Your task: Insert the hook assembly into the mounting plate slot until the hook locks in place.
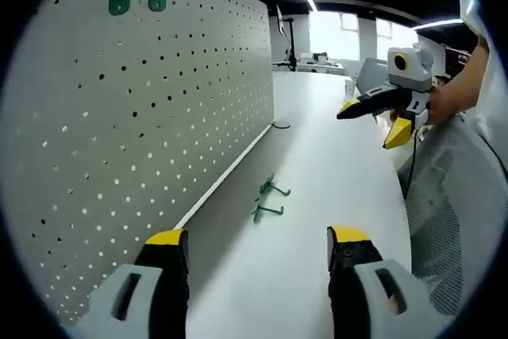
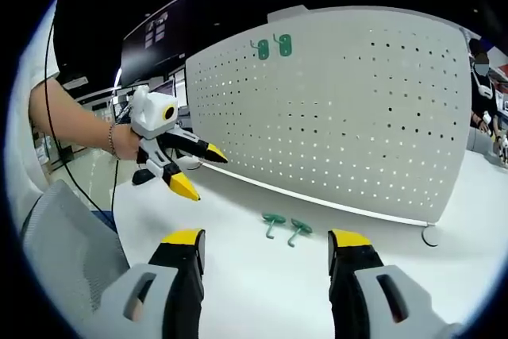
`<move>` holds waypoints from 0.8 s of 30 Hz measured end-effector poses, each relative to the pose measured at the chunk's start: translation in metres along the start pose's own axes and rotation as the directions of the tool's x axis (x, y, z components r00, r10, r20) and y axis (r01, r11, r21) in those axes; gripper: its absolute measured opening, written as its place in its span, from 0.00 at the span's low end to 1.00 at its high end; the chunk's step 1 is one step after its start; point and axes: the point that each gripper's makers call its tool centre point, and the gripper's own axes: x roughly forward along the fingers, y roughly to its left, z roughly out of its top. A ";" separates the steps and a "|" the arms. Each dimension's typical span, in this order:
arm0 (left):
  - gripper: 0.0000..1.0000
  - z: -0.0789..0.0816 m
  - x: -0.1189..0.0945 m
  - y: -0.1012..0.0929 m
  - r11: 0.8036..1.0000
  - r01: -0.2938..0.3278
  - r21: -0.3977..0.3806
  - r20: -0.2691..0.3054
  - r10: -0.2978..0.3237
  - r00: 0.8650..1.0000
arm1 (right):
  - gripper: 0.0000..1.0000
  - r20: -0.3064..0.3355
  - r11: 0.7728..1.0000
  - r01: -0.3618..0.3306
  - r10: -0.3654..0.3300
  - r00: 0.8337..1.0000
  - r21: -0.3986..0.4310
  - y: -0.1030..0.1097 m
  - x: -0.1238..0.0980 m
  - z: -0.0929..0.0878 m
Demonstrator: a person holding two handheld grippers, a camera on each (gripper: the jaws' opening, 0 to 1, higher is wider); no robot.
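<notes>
In the left gripper view, the left gripper (image 1: 258,248) is seen with its yellow-tipped jaws spread wide and nothing held between them. In the right gripper view, the right gripper (image 2: 266,250) is likewise held apart and empty. Each gripper is also caught by the other's camera, raised above the table with jaws parted and nothing pinched.

Just beyond the right gripper's jaws, two small green plastic hooks with flat round bases (image 2: 286,228) are seen lying side by side on the white tabletop (image 2: 238,275), near the foot of the board. In the left gripper view the same loose hooks (image 1: 270,200) are found ahead of the jaws. Behind them the tall white perforated mounting panel (image 2: 357,117) is stood upright, and two more green hooks (image 2: 272,47) are already seated near its top edge.

The step in hand is judged to be the approach to a loose hook; nothing has yet been picked up.

Several risks are foreseen. Because the two hooks lie so close together, both could be caught or one knocked aside by a wide closing. A thin, flat-lying hook could be pushed along the smooth table rather than gripped. If it is pinched skewed, its base could miss the panel holes, and pressing hard could rock the panel.
</notes>
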 end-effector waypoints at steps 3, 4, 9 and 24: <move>0.73 -0.002 0.005 0.000 1.000 0.024 0.010 -0.026 -0.023 0.999 | 0.61 -0.001 1.000 0.001 -0.001 1.000 0.002 0.000 0.000 0.000; 0.73 -0.001 0.007 0.001 0.999 0.030 0.012 -0.031 -0.030 0.999 | 0.61 -0.001 1.000 0.001 -0.001 1.000 0.003 0.000 0.000 0.000; 0.73 0.000 0.017 0.002 0.997 0.059 0.041 -0.070 -0.056 0.996 | 0.61 0.000 1.000 0.004 -0.004 1.000 0.008 -0.001 -0.001 0.000; 0.73 0.001 0.037 0.011 0.987 0.135 0.087 -0.160 -0.120 0.980 | 0.61 -0.004 1.000 0.002 -0.002 1.000 0.016 -0.001 0.000 -0.001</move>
